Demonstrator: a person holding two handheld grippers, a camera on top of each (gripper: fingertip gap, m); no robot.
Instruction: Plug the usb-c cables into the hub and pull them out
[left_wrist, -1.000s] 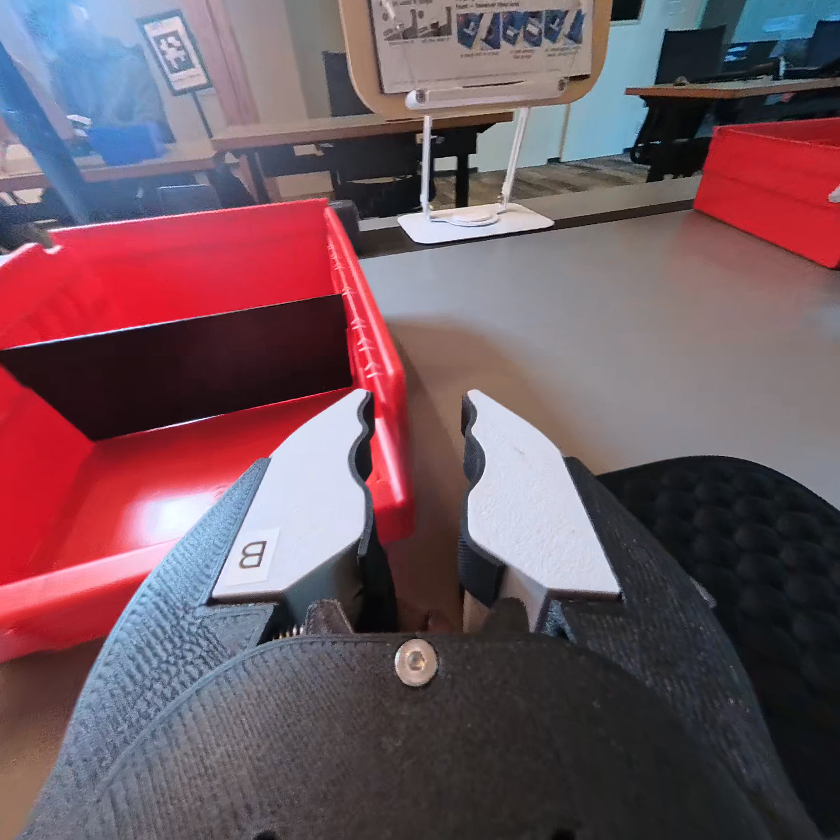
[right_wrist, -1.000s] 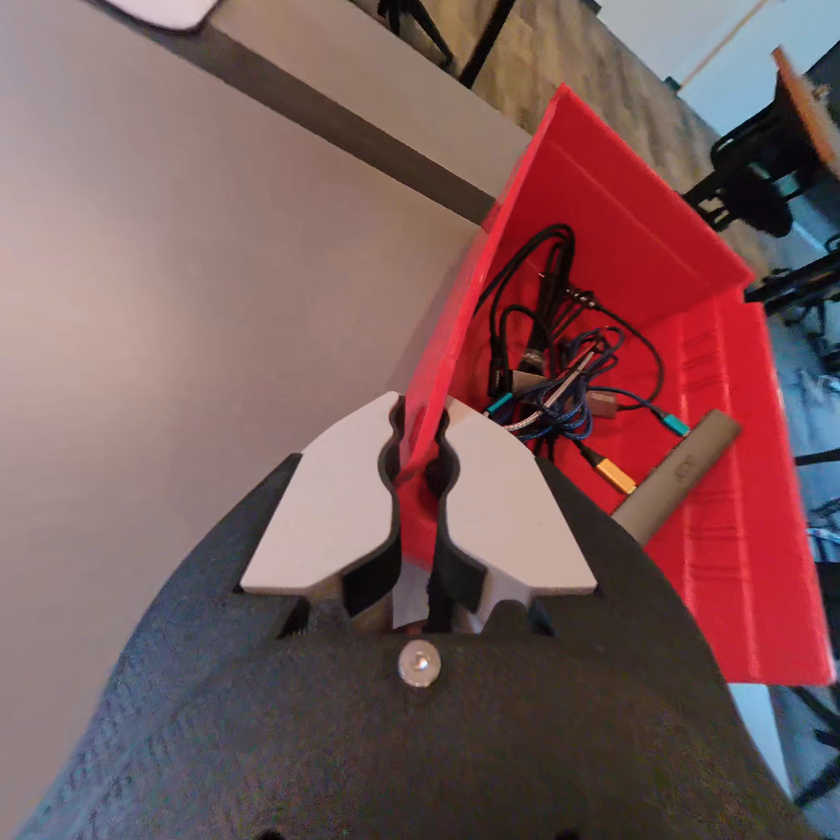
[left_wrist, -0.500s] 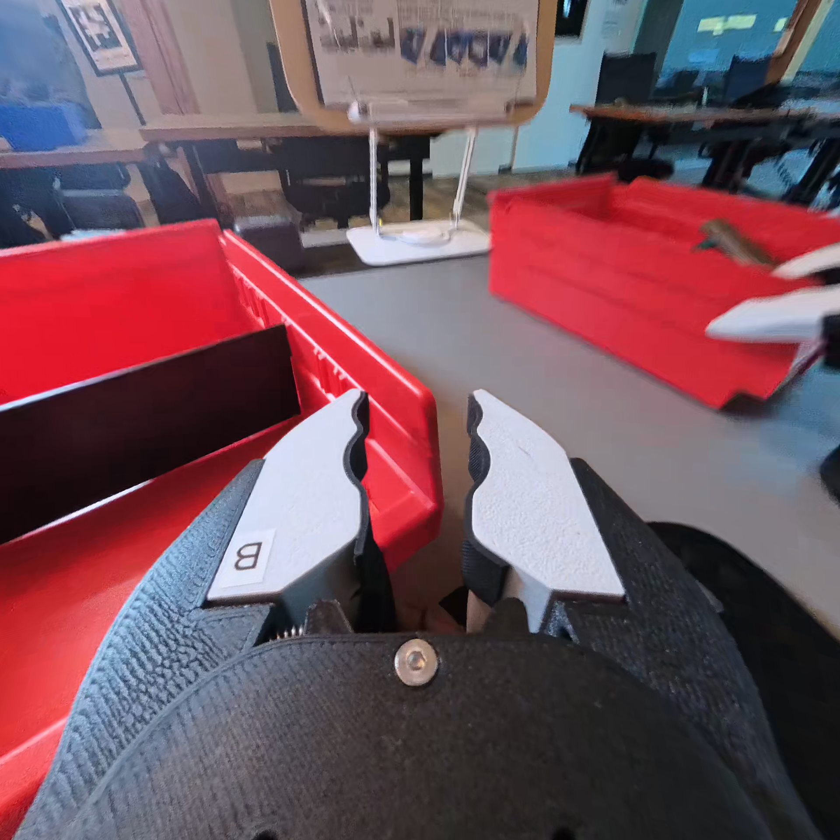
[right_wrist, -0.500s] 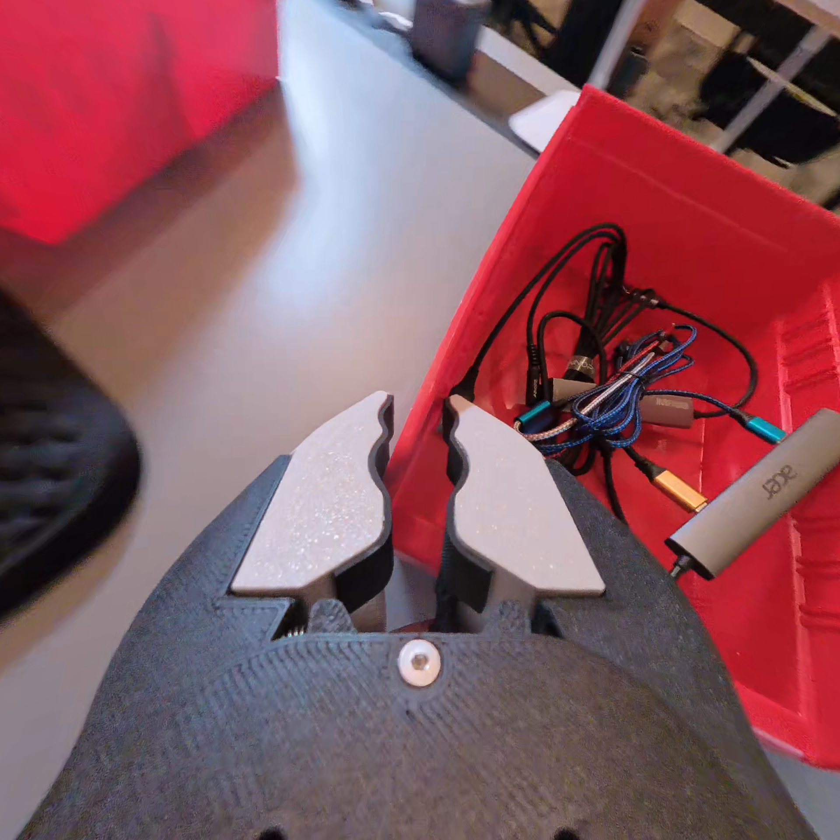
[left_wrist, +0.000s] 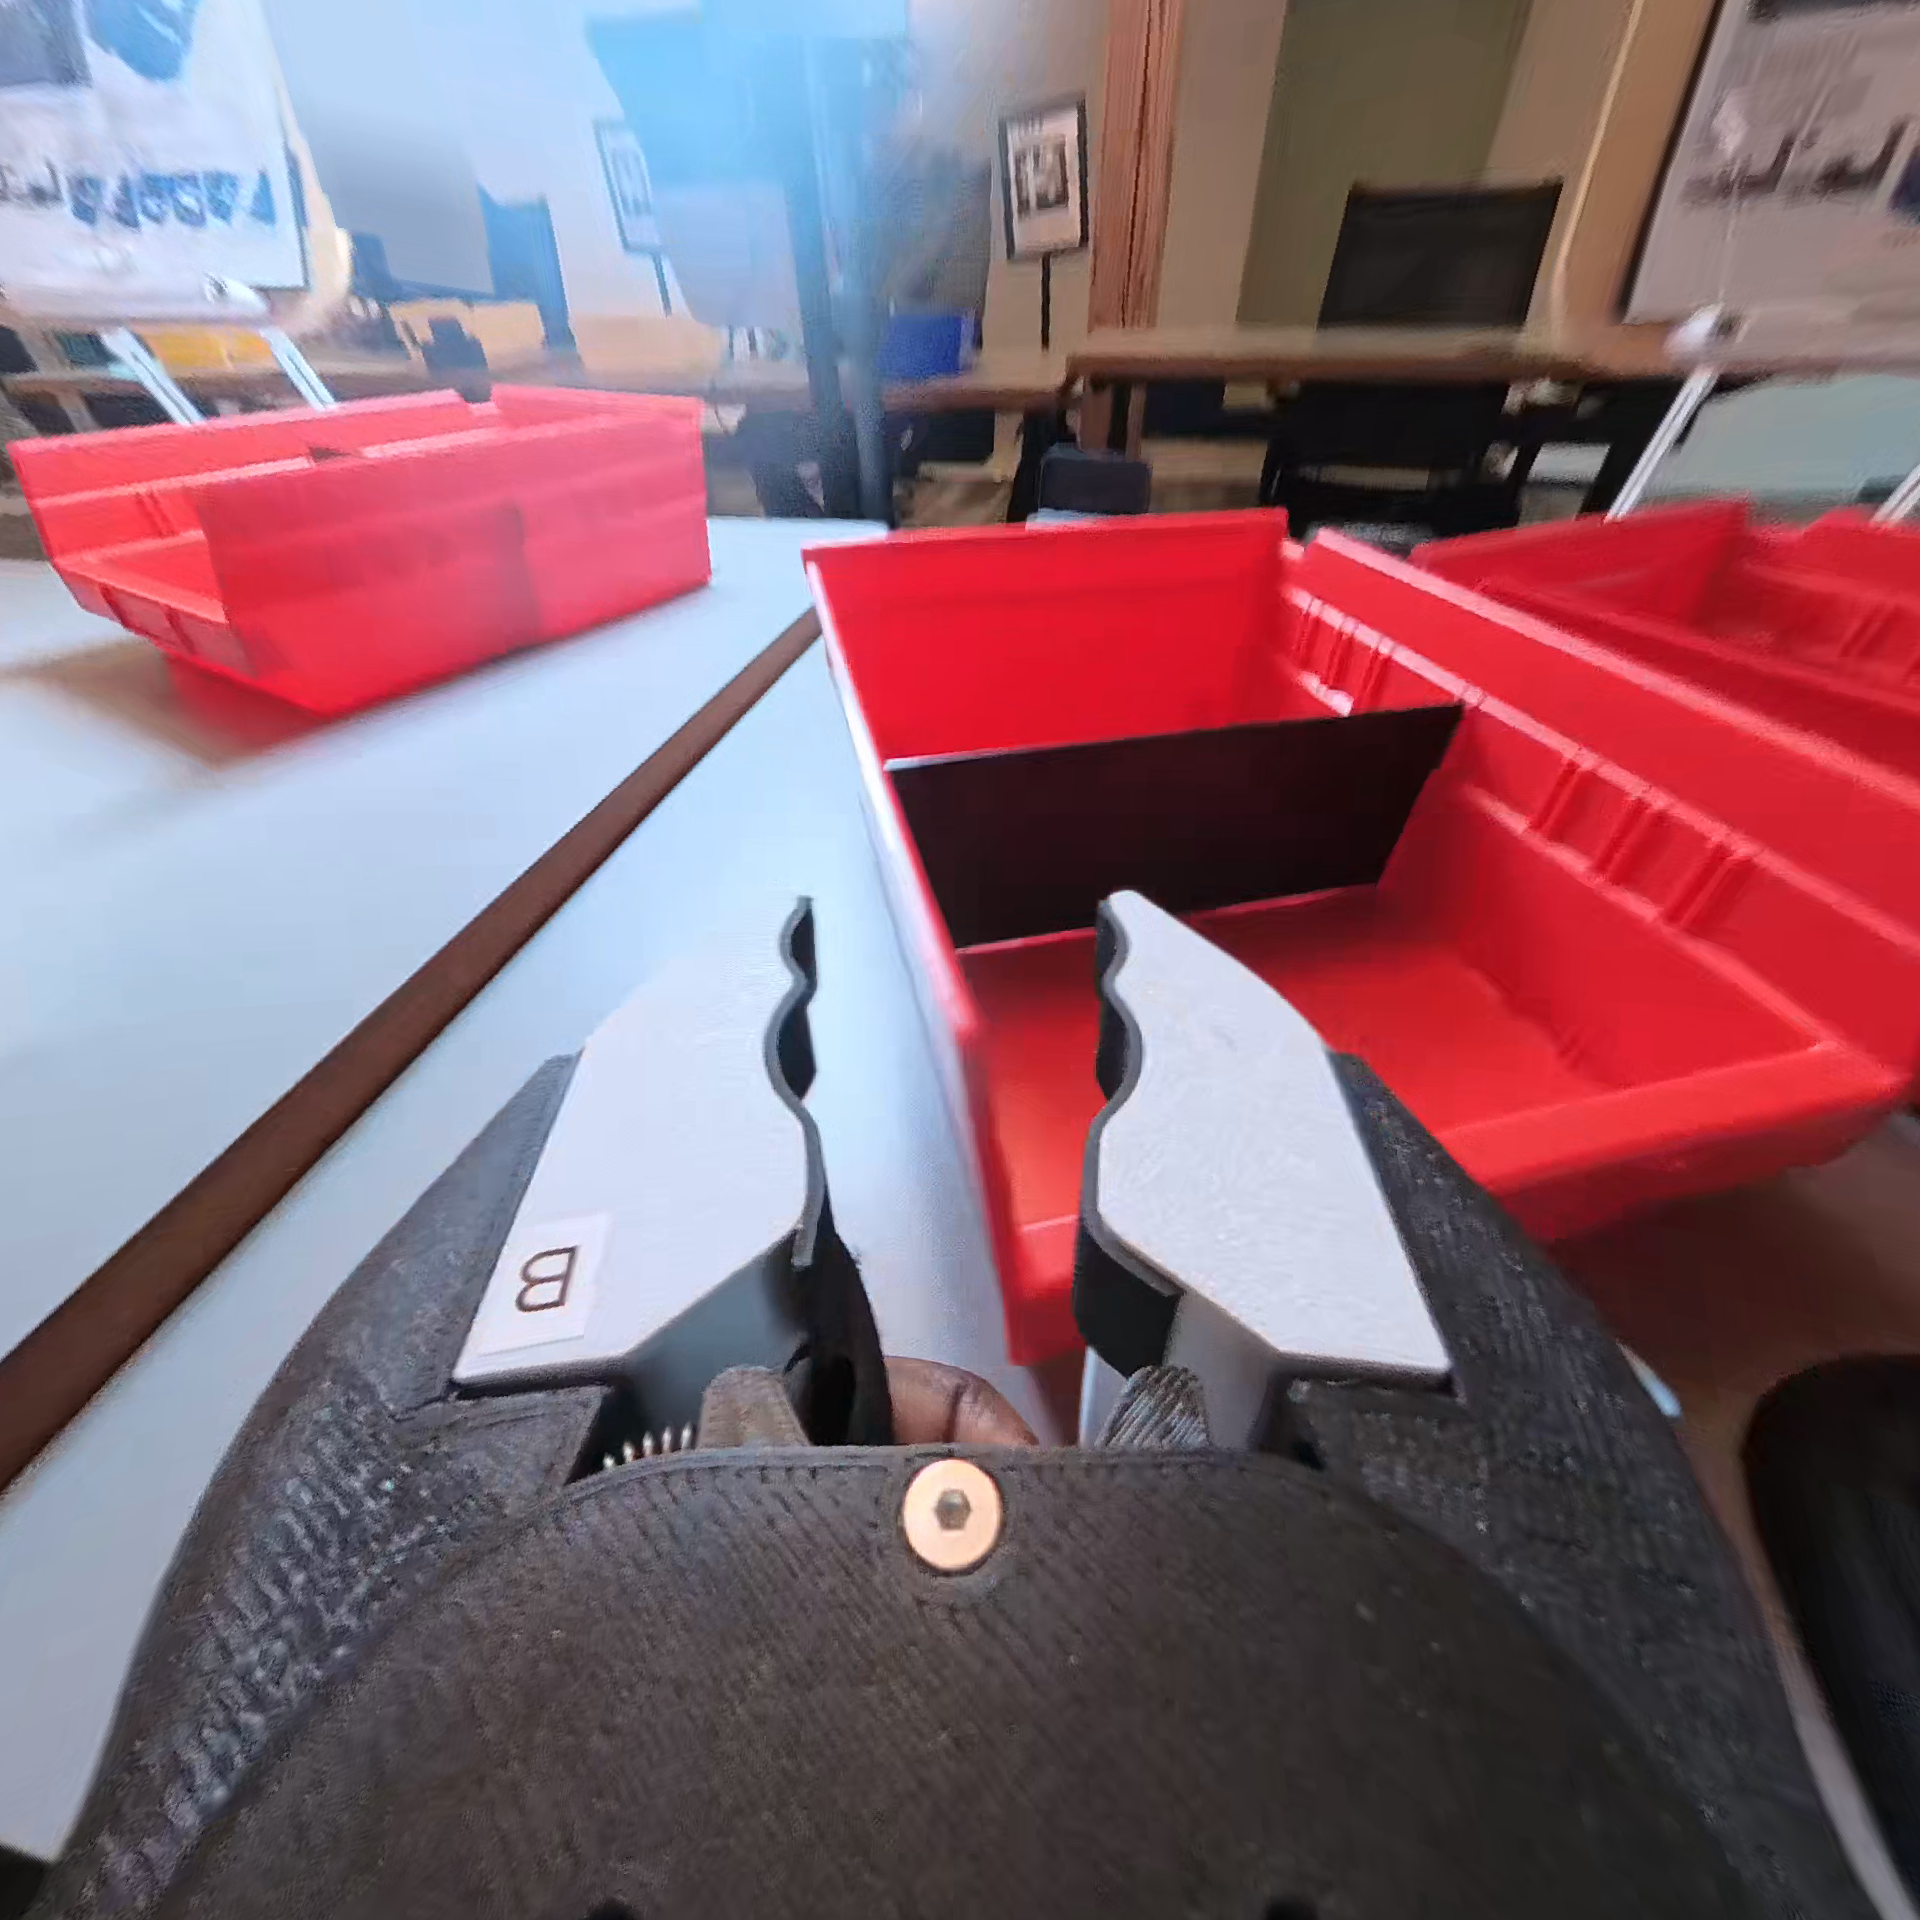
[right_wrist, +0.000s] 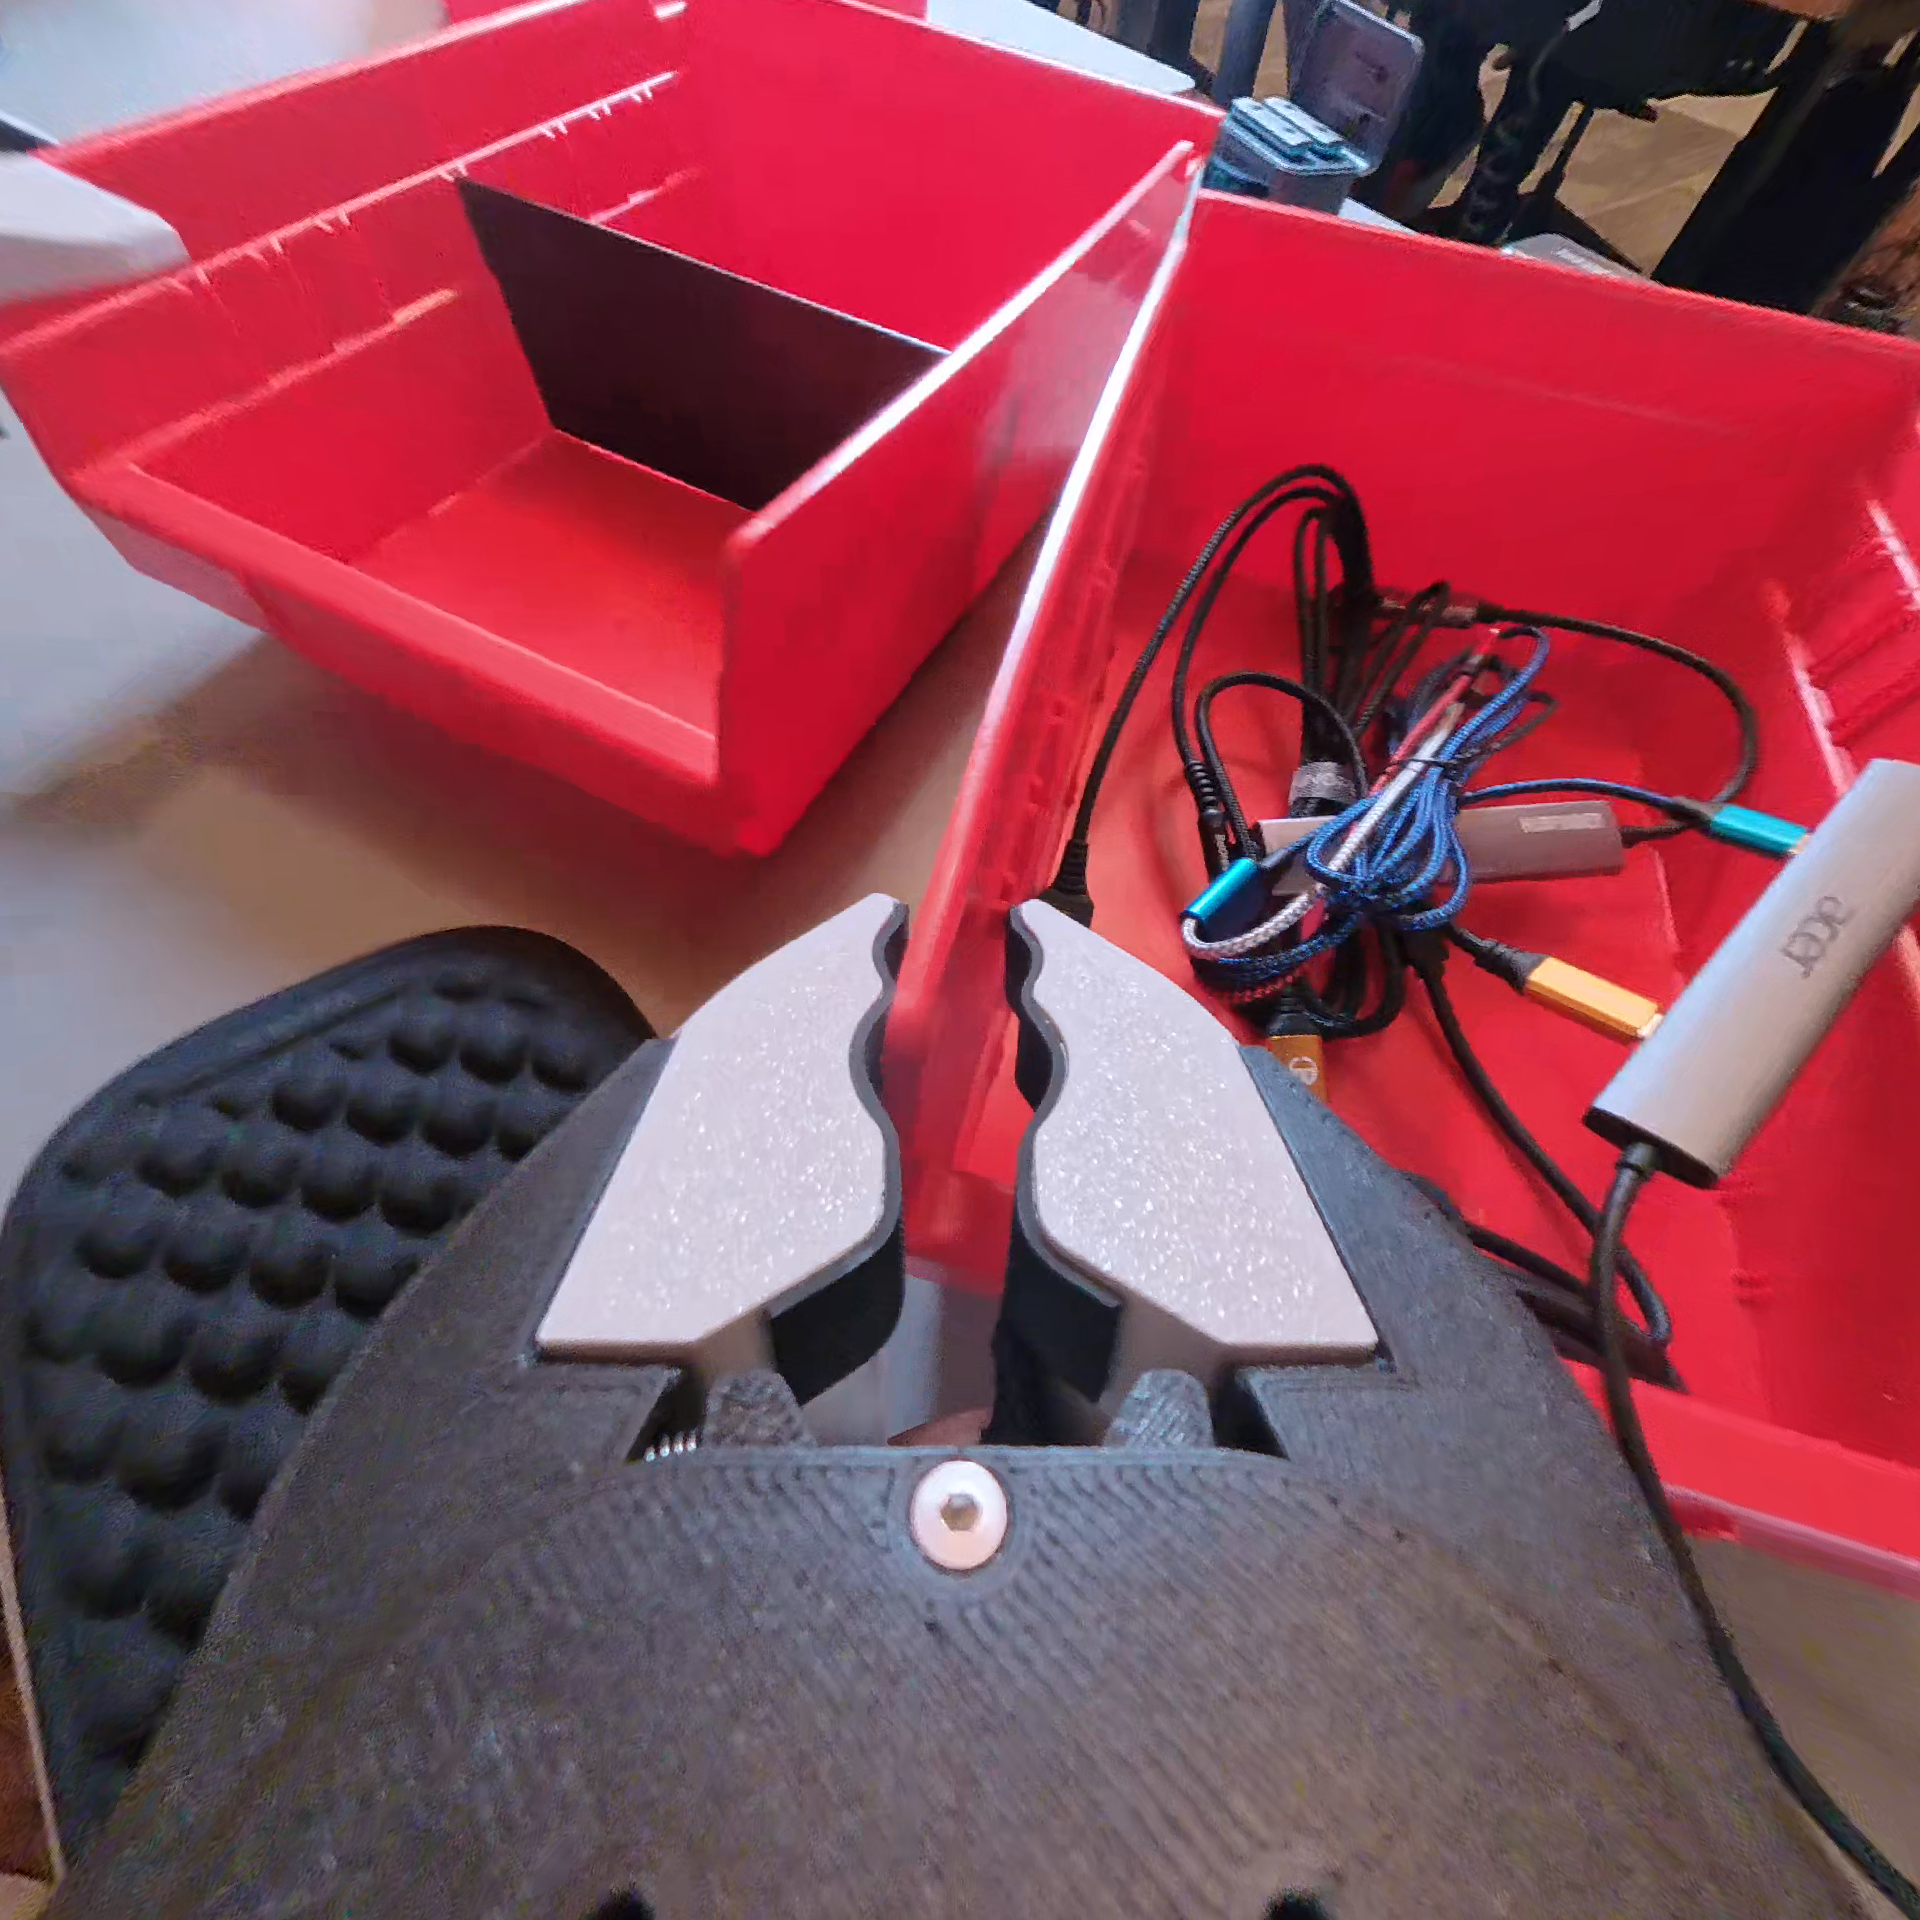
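A: Where's the hub (right_wrist: 1756, 971)?
B: In the right red bin (right_wrist: 1558, 343), beside tangled usb-c cables (right_wrist: 1382, 842).
A: The tools?
B: Left tool (left_wrist: 951, 930) gapes over the divided bin (left_wrist: 1558, 997); right tool (right_wrist: 956, 925) narrowly straddles the bin wall, gripping nothing.

Two red bins stood side by side in the right wrist view: a divided bin (right_wrist: 582, 623) with one black divider (right_wrist: 707, 353), and a cable bin (right_wrist: 1558, 364). The cable bin held one long grey hub (right_wrist: 1766, 977), one smaller grey adapter (right_wrist: 1538, 836) and a tangle of cables (right_wrist: 1382, 831) too knotted to count; among them showed two blue-tipped plugs and two orange-tipped plugs. One black dimpled pad (right_wrist: 260, 1174) lay on the table (right_wrist: 208, 831). The left wrist view showed three red bins, including a far bin (left_wrist: 364, 561).
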